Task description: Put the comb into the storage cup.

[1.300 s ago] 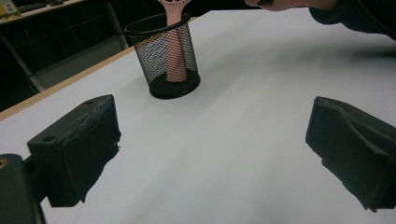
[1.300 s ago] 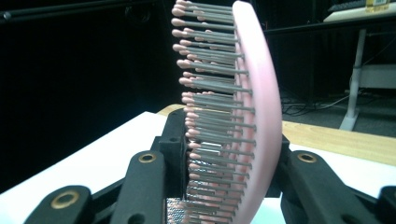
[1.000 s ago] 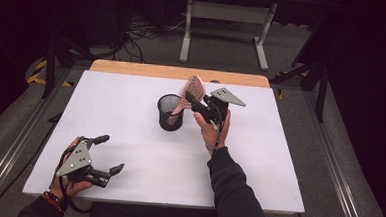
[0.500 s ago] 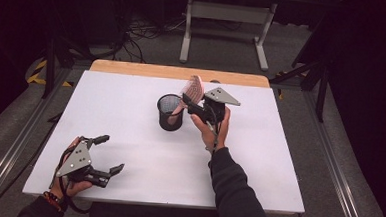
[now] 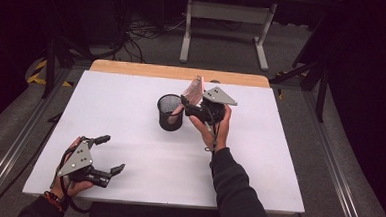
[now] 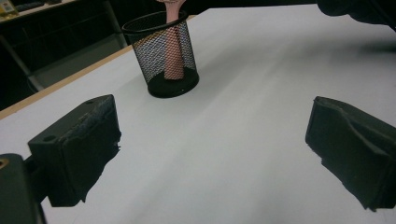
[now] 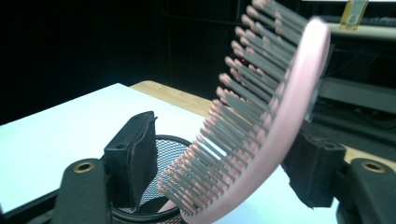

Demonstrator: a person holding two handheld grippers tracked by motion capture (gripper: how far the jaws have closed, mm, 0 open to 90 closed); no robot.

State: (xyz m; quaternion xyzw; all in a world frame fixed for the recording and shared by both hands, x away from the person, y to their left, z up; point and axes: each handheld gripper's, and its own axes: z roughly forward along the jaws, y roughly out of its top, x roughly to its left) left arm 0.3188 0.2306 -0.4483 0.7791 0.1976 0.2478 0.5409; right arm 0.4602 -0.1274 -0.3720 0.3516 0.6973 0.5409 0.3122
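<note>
Hairbrush: a pink hairbrush (image 7: 261, 126) with grey, pink-tipped bristles stands tilted between the right gripper's fingers, its handle down inside the cup below them and its head risen above them.
Table: a white tabletop (image 5: 131, 105) with a wooden far edge lies under both grippers.
Mesh cup: a black wire-mesh pen cup (image 5: 170, 112) stands upright just beside the right gripper's fingertips, on their left in the high view, and well beyond the left gripper's fingers.
Right gripper: the right gripper (image 5: 193, 107) sits at the cup's rim; its jaws have just been opening, with the brush between them. The bristle tips lie just short of one finger (image 7: 133, 156) and the brush's back lies close to the other; whether that one touches it cannot be told.
Left gripper: the left gripper (image 5: 109, 154) rests low at the near left of the table, fingers (image 6: 77, 144) spread wide with bare tabletop between them.
</note>
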